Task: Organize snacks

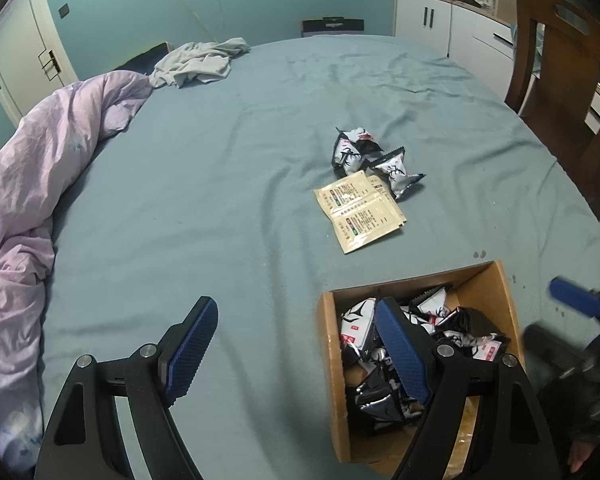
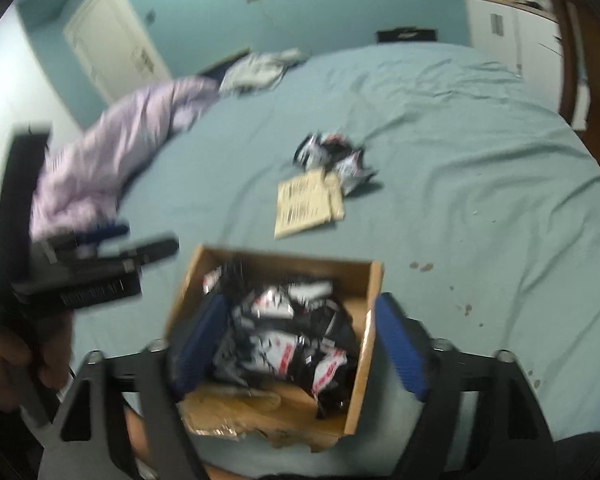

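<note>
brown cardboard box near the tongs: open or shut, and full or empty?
Open and partly full. The brown cardboard box has no lid over it, and black-and-white snack packets are piled inside, with bare inner wall showing above them.

Motion blur smears the whole right wrist view; print on the snack packets (image 2: 284, 332) inside the cardboard box (image 2: 374, 280) is unreadable there.
</note>
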A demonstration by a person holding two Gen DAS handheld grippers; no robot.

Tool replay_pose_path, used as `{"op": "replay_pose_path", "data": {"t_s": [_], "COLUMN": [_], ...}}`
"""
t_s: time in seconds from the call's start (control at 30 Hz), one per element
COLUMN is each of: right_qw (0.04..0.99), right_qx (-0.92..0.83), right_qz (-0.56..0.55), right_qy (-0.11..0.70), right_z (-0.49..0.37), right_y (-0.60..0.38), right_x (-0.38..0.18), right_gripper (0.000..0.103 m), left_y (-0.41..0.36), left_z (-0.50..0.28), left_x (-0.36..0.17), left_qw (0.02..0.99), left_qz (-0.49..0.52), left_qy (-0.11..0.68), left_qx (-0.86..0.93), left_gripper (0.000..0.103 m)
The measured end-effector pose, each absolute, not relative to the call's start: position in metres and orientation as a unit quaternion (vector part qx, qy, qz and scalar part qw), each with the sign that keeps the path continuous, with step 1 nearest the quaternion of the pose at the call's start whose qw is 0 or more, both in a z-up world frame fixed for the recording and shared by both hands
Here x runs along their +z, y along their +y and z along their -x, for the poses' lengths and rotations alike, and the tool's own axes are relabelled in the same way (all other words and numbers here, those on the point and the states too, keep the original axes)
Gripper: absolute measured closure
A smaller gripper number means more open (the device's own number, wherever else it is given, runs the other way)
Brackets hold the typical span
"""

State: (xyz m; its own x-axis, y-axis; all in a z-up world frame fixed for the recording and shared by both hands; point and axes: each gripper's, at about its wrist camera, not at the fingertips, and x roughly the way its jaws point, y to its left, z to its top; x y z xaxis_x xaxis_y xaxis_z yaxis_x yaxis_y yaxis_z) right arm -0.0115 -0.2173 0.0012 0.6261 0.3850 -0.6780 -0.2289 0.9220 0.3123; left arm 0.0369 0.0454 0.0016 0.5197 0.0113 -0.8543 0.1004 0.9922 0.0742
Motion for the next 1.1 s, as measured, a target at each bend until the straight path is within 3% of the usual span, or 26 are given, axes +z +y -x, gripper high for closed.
{"op": "replay_pose_path", "data": {"t_s": [0.4, 0.67, 1.1], "right_qw": [0.877, 0.799, 0.744], "right_qx": [0.136, 0.115, 0.116], "right_qz": [-0.176, -0.265, -0.351], "right_qy": [0.425, 0.528, 0.557], "right_z": [-0.030, -0.101, -0.131], "right_y": [-0.261, -0.291, -0.329], "right_x": [0.002, -0.037, -0.064], "right_gripper": [0.023, 0.023, 0.023], "left_y": [0.048, 0.037, -0.021], "left_z": [-0.039, -0.053, -0.173], "left_x": [0.000, -0.010, -0.055], "left_qw": [0.870, 0.858, 0.814], "left_qz": [-0.047, -0.067, -0.048], "left_qy": [0.490, 0.506, 0.575], "left_qx": [-0.020, -0.052, -0.065], "left_gripper": [0.021, 0.020, 0.016]}}
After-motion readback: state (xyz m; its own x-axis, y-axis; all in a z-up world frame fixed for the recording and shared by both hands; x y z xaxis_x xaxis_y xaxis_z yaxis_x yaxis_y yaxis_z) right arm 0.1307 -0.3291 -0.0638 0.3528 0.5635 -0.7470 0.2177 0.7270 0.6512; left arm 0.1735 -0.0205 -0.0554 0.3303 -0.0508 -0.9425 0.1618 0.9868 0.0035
